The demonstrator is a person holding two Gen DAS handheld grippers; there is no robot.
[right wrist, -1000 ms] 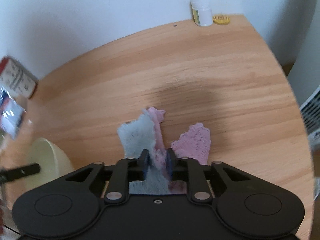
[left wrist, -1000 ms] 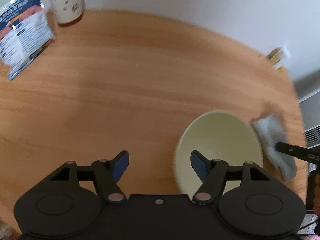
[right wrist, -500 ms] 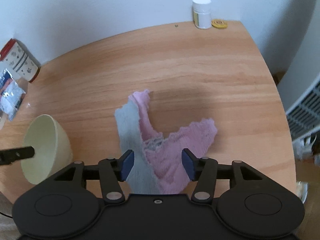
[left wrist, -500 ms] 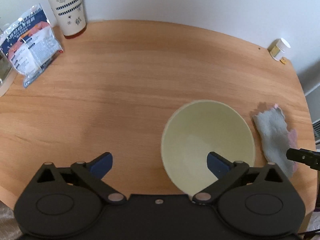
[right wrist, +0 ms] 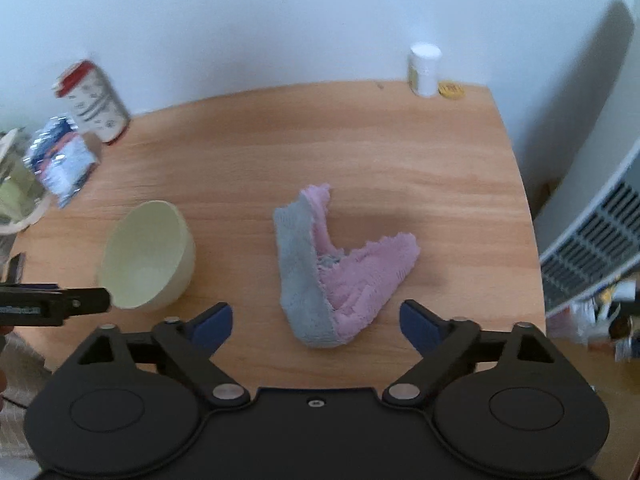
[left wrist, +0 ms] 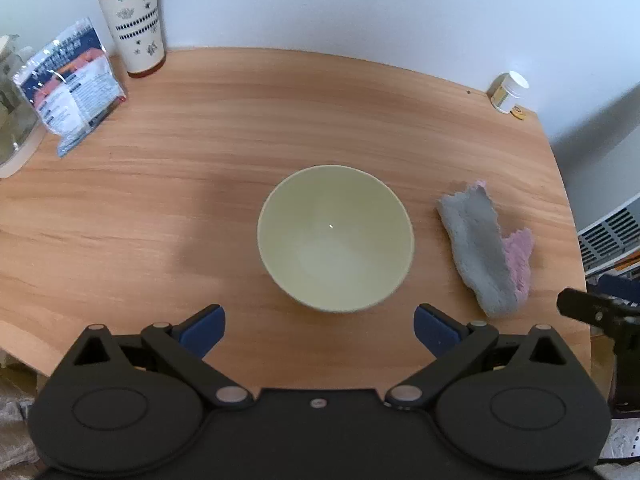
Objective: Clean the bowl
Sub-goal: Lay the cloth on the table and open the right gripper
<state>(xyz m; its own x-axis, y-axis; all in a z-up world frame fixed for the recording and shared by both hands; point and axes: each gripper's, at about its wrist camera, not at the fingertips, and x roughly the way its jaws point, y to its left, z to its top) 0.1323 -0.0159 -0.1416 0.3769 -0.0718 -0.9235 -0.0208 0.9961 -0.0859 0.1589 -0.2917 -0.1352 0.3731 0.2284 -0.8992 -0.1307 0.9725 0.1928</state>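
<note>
**Both claws released, bowl and cloth lying free on the table**

The left gripper (left wrist: 318, 326) is being held above the wooden table (left wrist: 240, 128) with its jaws spread wide; nothing is being gripped between them. Its jaws have just been opening. The pale yellow bowl (left wrist: 335, 238) is being seen upright on the table just ahead of this claw, centred between the two blue pads, clear of both. No residue can be made out inside it.

The right gripper (right wrist: 316, 322) is likewise being held wide, its jaws having just been opening. The grey and pink cloth (right wrist: 340, 276) is lying crumpled on the table directly ahead of this claw, between the lines of its pads but touched by neither. The bowl is being seen to the left of this claw, apart from the cloth.

Far ahead and to the left of both claws, a patterned tumbler with a red lid (left wrist: 132, 20) and a foil packet (left wrist: 70, 84) are being noted. Far ahead and to the right, a small white-capped bottle (right wrist: 424, 68) is standing beside a yellow disc (right wrist: 451, 89).
</note>
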